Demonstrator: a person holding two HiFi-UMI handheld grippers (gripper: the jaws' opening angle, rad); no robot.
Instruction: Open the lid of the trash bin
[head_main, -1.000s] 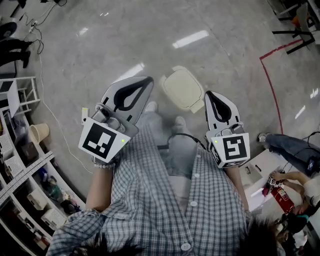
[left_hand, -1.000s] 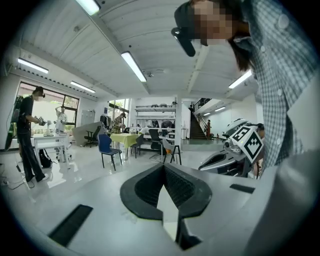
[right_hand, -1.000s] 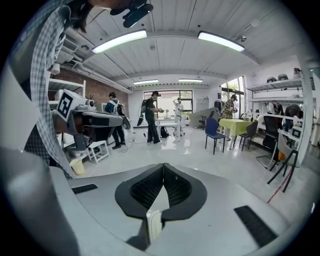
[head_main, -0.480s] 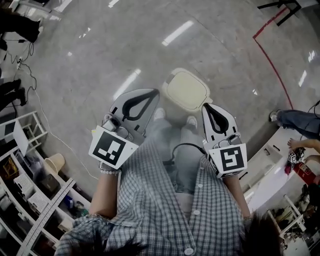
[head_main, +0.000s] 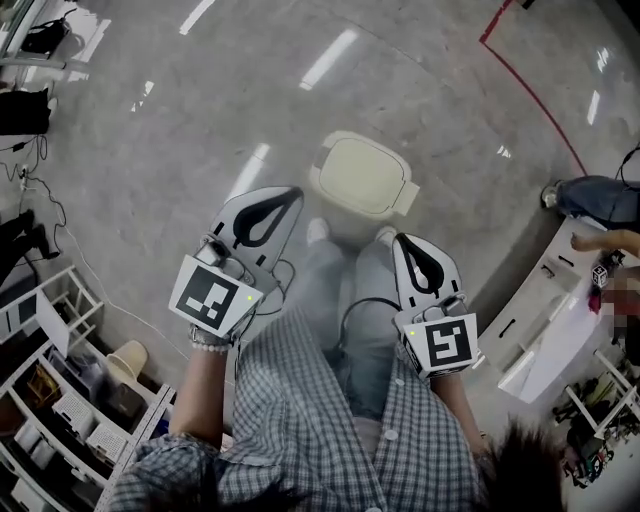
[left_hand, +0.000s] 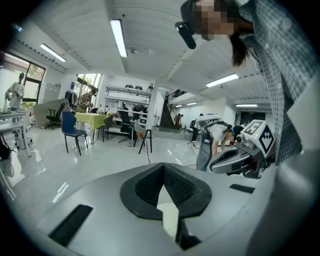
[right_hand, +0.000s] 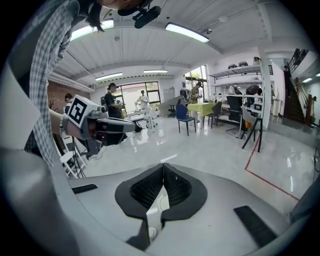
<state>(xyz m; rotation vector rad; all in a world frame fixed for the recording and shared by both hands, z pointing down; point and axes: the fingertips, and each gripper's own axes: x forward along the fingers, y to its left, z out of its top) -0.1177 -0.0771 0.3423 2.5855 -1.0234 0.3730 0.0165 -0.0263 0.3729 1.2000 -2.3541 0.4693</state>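
Note:
A cream trash bin (head_main: 365, 178) with its lid down stands on the grey floor, just ahead of the person's feet. My left gripper (head_main: 293, 193) is shut and empty, held above the floor with its tip a little left of the bin. Shut and empty as well, my right gripper (head_main: 401, 243) hangs below the bin's right corner, apart from it. In the left gripper view the jaws meet at the tip (left_hand: 163, 167) and a cream patch shows through the gap behind them. The right gripper view has its jaws closed too (right_hand: 163, 167).
Shelving (head_main: 60, 400) with boxes lines the lower left. A white table (head_main: 550, 330) stands at the right, with a person's legs (head_main: 590, 195) near it. A red tape line (head_main: 535, 85) crosses the floor at upper right. Cables (head_main: 30, 190) lie at the left.
The head view has swung, so the bin sits a bit higher and the shelves have slid down. Both grippers have stayed shut and drawn slightly toward the body. The lid is still down.

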